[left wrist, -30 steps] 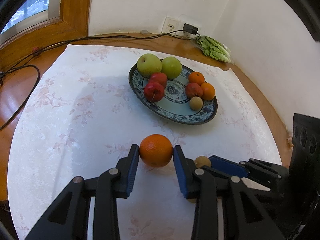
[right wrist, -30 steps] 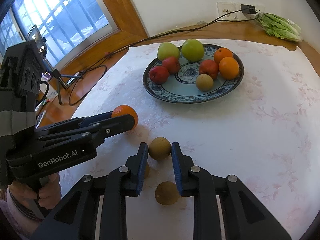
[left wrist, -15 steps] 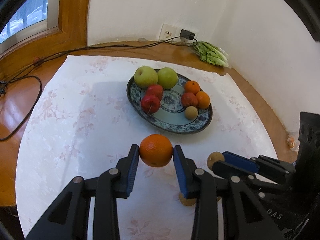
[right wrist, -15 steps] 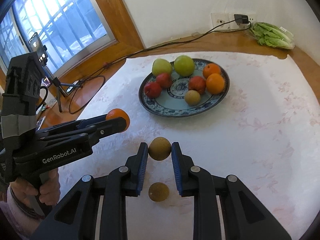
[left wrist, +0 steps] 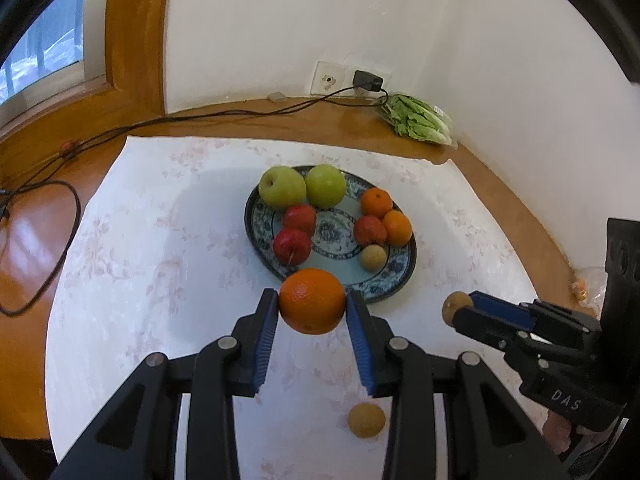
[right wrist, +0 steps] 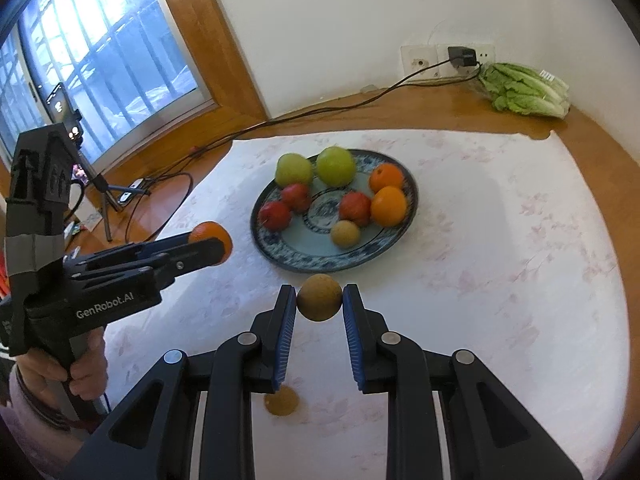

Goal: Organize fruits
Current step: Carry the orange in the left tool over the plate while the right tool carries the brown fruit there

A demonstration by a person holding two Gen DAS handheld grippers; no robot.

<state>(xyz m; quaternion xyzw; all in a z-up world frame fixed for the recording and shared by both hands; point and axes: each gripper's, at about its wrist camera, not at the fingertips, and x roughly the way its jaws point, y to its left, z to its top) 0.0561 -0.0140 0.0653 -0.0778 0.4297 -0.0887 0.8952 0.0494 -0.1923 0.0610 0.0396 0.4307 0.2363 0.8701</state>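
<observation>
**Inspector:** Your left gripper [left wrist: 312, 307] is clamped on an orange [left wrist: 312, 300], held above the cloth just short of the plate [left wrist: 404, 276]. Your right gripper [right wrist: 319, 304] is clamped on a small brown fruit [right wrist: 319, 297], likewise in the air.

**Operator:** What's done?

**Inspector:** Judging by the plate, most of it: two green apples, two red, two oranges, another red fruit and one brown one sit there. Left: both held fruits, plus one brown fruit on the cloth [left wrist: 366, 420].
</observation>
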